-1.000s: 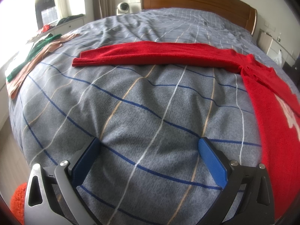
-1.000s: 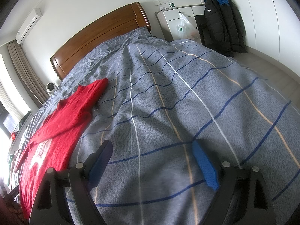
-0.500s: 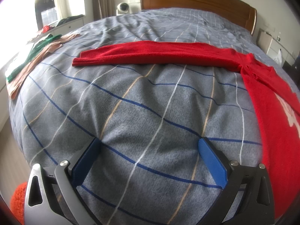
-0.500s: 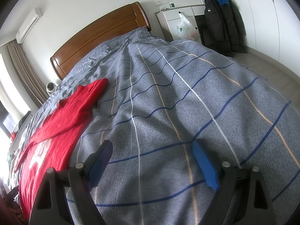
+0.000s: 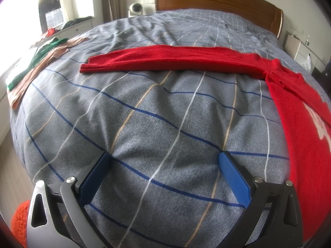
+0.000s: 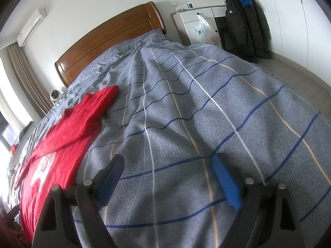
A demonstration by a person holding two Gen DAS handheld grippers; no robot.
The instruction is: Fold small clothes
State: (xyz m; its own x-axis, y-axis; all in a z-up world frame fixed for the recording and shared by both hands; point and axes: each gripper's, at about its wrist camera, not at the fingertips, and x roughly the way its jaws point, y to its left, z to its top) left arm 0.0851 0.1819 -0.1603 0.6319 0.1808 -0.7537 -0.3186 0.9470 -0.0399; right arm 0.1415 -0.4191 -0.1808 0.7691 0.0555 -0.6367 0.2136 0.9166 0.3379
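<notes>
Left wrist view
- Left claw (image 5: 163,161): blue-padded jaws wide apart, nothing between them but bedding, holding nothing. Tips look to rest on or just above the grey checked quilt (image 5: 157,111); can't tell which.
- Red knitted long-sleeved sweater (image 5: 298,111): laid flat on the quilt, ahead and to the right of the claw, not touching it.
- Sleeve (image 5: 165,60): stretched straight across the bed well ahead of the claw, ribbed cuff at the left end, lying smooth.
- Body: runs down the right of the claw, white print on the front.
- Cut off: print and right side of the body leave the frame; print unreadable.
- Other clothes: green garment (image 5: 37,57) on a tan garment (image 5: 41,66), far left ahead at the bed edge, washed out by window glare.
- Orange fuzzy item (image 5: 19,223): lower left beside the claw frame, mostly cut off; can't identify.

Right wrist view
- Right claw (image 6: 167,165): jaws wide apart, empty, over bare quilt.
- Sweater (image 6: 68,136): left of the claw, near the left finger; whether they touch I can't tell. The other sleeve points ahead-left toward the brown wooden headboard (image 6: 111,41).
- Hidden: hem and lower body run off the bottom-left corner; white print seen at a steep angle, illegible.
- Background: black padded jacket (image 6: 242,24) hanging far ahead right.
</notes>
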